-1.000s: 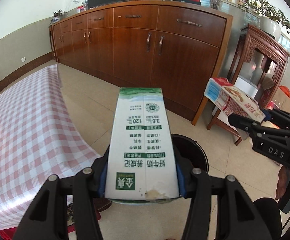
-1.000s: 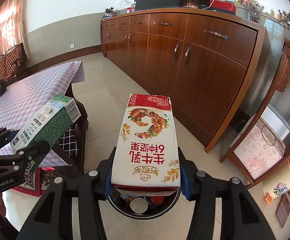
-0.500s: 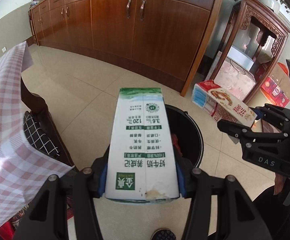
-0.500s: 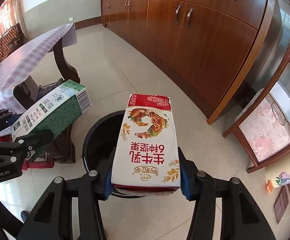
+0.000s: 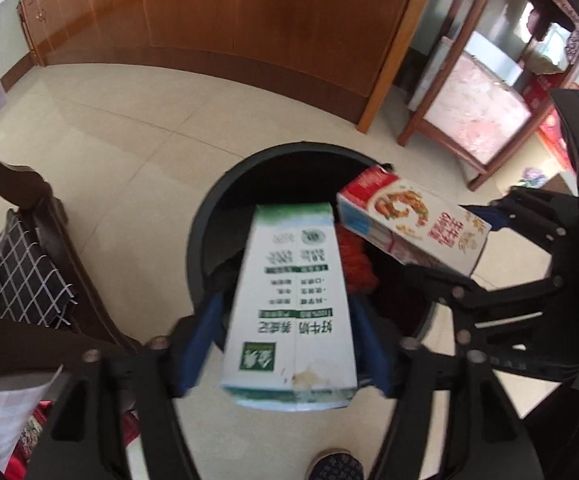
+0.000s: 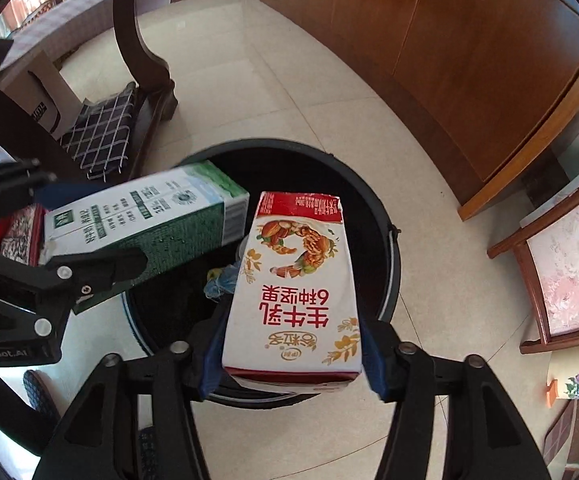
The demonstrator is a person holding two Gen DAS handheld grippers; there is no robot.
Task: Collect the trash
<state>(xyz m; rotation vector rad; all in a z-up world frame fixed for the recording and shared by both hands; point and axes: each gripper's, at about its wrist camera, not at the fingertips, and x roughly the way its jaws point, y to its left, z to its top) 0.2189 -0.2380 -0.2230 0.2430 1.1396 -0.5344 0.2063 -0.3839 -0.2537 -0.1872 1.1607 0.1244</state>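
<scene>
**Letting both cartons go over the bin**

My left gripper [image 5: 289, 344] and right gripper [image 6: 293, 344] have just been opening; the green carton [image 5: 289, 300] and red carton [image 6: 295, 292] sit loose between wide jaws, mid-frame over the black bin [image 6: 389, 280]. Next I'd pull clear.

We have brought both cartons down over the black bin [image 6: 389, 280]; both grippers' jaws have just been opening, freeing the green carton [image 5: 289, 304] and the red carton [image 6: 293, 288].
</scene>
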